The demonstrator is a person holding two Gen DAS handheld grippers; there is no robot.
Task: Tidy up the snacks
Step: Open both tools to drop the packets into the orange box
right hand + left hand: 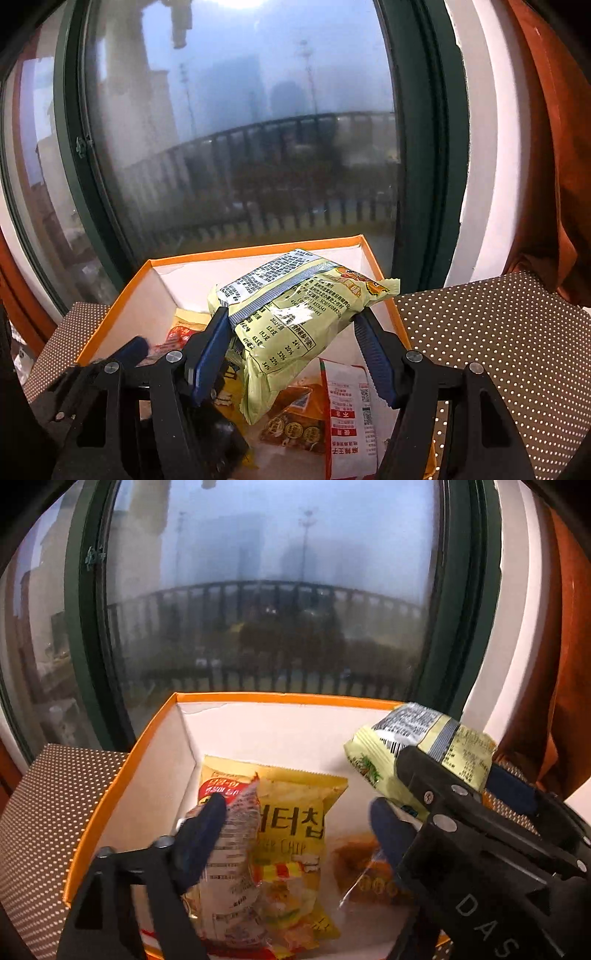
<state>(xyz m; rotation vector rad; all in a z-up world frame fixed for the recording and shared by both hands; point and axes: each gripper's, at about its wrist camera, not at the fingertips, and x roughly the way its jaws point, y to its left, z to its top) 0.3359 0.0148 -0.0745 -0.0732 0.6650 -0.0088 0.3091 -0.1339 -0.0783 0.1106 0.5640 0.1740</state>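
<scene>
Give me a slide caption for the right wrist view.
Right gripper holds a pale green snack packet above the orange box.
</scene>
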